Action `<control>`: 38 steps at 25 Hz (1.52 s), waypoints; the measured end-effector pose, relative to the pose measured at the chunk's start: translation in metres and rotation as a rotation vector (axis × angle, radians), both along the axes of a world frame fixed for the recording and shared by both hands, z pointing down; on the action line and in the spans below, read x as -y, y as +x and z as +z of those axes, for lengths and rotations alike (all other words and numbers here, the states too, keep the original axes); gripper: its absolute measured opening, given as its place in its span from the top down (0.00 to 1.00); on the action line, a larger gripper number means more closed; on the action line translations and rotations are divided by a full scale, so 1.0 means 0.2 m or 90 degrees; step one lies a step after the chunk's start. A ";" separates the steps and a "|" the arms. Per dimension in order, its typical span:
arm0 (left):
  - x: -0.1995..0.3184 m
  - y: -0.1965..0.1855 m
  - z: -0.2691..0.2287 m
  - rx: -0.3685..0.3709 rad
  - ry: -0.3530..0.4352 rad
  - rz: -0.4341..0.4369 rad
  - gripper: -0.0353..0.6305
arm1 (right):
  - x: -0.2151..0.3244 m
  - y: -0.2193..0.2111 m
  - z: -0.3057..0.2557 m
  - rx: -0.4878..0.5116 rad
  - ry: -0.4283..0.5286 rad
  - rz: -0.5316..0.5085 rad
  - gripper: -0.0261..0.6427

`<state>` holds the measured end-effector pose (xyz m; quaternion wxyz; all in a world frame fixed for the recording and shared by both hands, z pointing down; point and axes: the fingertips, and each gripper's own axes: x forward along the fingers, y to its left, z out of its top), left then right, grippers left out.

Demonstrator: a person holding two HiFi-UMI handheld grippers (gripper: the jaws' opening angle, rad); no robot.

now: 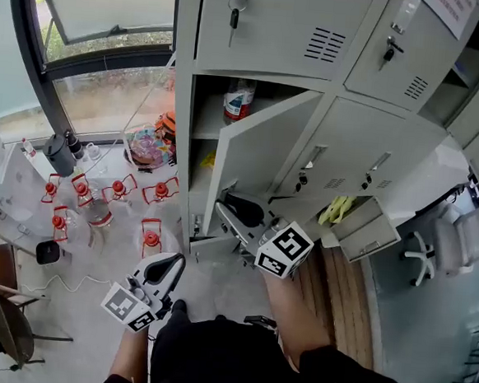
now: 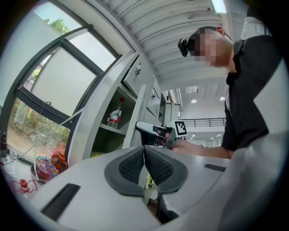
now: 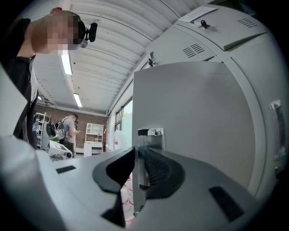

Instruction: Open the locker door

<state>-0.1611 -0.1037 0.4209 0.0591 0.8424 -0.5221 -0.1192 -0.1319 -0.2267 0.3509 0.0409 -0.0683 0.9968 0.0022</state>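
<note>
The pale grey sheet-metal locker door (image 1: 264, 147), part open in the leftmost column of the locker bank (image 1: 376, 131), looks light, stiff and smooth, best pinched at its free edge by the latch (image 3: 150, 132). Its long axis stands upright, hinges on the right, free edge swung outward. The right gripper (image 3: 137, 158) clamps that edge; the left gripper (image 2: 144, 153), jaws together and empty, hangs apart.

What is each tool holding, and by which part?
Right tool grips the locker door by its free edge. Left tool: shut, nothing held.
</note>
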 end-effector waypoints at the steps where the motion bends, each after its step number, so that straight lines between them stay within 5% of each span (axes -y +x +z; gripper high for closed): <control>1: 0.00 0.01 0.00 0.001 0.000 -0.005 0.92 | -0.01 0.01 0.00 0.001 -0.001 -0.006 0.85; 15: 0.00 0.09 -0.03 0.009 0.005 -0.077 0.92 | -0.05 0.17 0.00 0.003 0.002 -0.087 0.85; 38: 0.23 0.05 -0.02 -0.009 0.004 0.008 0.92 | -0.05 0.18 0.00 -0.010 0.012 -0.123 0.86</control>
